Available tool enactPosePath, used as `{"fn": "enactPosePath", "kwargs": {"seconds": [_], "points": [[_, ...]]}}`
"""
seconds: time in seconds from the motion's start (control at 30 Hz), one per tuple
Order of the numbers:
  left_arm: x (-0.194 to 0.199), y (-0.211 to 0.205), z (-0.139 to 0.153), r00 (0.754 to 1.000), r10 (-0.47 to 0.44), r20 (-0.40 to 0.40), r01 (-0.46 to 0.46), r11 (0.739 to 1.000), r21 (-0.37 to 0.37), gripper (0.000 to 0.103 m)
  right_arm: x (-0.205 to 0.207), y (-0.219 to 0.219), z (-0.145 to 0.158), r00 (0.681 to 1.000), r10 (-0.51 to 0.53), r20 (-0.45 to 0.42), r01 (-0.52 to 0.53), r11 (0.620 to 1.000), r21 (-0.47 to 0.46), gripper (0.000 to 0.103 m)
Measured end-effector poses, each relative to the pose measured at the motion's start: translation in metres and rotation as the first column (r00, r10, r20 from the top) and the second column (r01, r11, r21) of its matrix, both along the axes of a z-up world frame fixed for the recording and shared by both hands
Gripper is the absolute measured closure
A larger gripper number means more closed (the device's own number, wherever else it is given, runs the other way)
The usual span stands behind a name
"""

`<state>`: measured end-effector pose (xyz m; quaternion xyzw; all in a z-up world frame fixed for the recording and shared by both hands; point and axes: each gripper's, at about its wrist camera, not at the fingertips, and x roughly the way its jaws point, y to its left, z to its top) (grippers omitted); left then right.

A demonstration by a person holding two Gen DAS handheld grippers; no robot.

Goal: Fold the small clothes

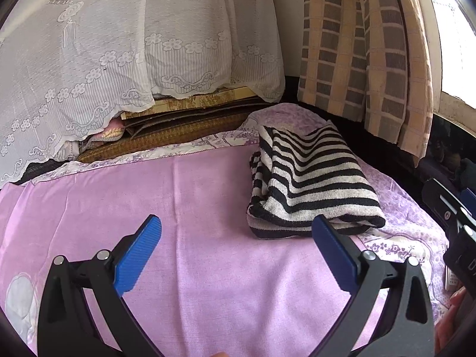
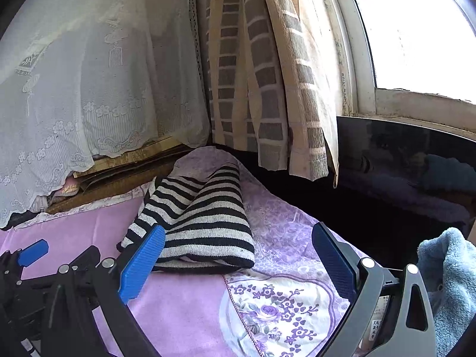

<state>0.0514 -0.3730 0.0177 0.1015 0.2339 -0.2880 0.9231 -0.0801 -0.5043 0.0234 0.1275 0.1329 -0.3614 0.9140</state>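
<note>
Ribbed blue gripper (image 1: 236,223) pads, folded striped knit (image 1: 312,184)

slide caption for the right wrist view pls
Open right gripper hovering before a folded striped sweater on a purple bedsheet.

Faint vertical lettering runs down the white window frame (image 2: 342,84), too blurred to read. A small printed label (image 2: 375,324) behind the right hand-held gripper (image 2: 238,260) carries tiny characters, also illegible. No other text shows.
</note>
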Motion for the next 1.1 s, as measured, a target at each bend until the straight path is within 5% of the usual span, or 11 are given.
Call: {"fn": "enactPosePath", "kwargs": {"seconds": [0.2,1.1], "points": [[0.006,0.004,0.002,1.000,0.015,-0.018,-0.015,1.000,-0.006,0.004,0.003,-0.004,-0.006,1.000,0.025,-0.005,-0.025,0.998,0.053,0.004],[-0.002,0.005,0.013,1.000,0.009,-0.023,-0.009,1.000,-0.012,0.004,0.005,0.025,0.003,0.997,0.074,-0.030,-0.075,0.997,-0.031,0.004]]}}
